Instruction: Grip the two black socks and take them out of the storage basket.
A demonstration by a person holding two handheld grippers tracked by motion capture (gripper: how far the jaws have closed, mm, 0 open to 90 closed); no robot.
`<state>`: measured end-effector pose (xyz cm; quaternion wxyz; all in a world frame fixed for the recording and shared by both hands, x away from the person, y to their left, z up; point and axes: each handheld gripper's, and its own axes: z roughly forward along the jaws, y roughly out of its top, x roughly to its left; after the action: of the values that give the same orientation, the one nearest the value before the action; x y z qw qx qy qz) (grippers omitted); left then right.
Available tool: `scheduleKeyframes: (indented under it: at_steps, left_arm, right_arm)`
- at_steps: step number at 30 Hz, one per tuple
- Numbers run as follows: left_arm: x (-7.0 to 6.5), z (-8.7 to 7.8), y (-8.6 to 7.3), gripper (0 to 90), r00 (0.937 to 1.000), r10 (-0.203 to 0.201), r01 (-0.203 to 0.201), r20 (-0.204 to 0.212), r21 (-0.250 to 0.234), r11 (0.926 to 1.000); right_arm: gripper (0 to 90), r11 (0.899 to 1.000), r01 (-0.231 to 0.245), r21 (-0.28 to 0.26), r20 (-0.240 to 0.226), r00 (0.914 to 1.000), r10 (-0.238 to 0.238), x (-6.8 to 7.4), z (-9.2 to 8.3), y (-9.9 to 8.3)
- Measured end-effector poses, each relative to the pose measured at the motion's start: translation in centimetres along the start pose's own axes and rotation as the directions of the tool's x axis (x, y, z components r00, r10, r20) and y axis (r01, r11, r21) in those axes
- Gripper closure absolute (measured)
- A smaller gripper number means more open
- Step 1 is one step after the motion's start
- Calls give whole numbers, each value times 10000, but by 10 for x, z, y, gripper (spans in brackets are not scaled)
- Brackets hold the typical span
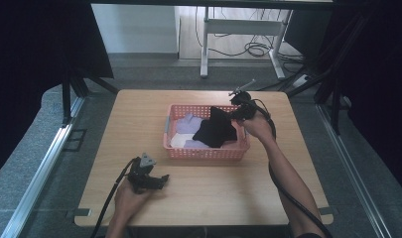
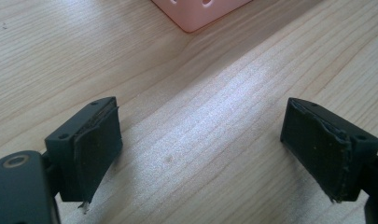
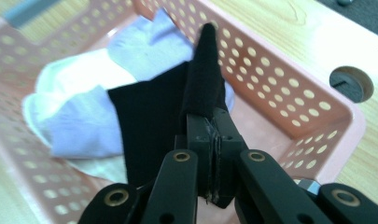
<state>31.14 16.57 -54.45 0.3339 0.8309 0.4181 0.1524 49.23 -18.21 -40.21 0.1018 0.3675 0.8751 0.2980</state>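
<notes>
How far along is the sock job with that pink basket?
Just begun, it seems. The right claw is shut on a black sock, part-lifted from the pink basket. Pale socks lie inside it. The left claw rests open on the table; no socks lie there.

High view above the near edge of the table [image 1: 139, 106], looking forward and down, left gripper view low over bare wood, right gripper view close inside the pink basket [image 3: 289, 88], basket [image 1: 206, 151] shared by all.
</notes>
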Motion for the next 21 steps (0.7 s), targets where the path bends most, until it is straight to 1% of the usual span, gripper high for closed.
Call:
scheduleKeyframes:
  at_steps: [4, 5, 6, 10, 11, 12, 15, 21]
  left_arm:
    - [0, 0, 0, 122, 10000, 0, 0, -2, 8, 10000]
    - [0, 0, 0, 122, 10000, 0, 0, -2, 8, 10000]
    - [0, 0, 0, 122, 10000, 18, -18, -9, -8, 10000]
    - [0, 0, 0, 122, 10000, -1, 1, -17, -24, 10000]
    - [0, 0, 0, 122, 10000, -1, 1, -17, -24, 10000]
    - [0, 0, 0, 122, 10000, -4, 4, -18, -28, 10000]
    - [0, 0, 0, 122, 10000, 7, -7, -21, -15, 10000]
    - [0, 0, 0, 122, 10000, 11, -11, -16, -9, 10000]
  right_arm:
    - [883, 9997, 32, -222, -119, 9999, -34, 4, -14, 6]
    - [883, 9997, 32, -222, -119, 9999, -34, 4, -14, 6]
    - [884, 9994, 101, -326, -133, 9999, -105, 6, -21, 8]
    - [883, 9982, 282, -537, -72, 9996, -286, 10, -34, 14]
    - [883, 9982, 282, -537, -72, 9996, -286, 10, -34, 14]
    - [883, 9972, 375, -651, -66, 9993, -380, 12, -41, 17]
    - [883, 9958, 485, -778, -37, 9988, -489, 15, -52, 20]
    - [882, 9938, 630, -921, -18, 9980, -635, 19, -69, 24]
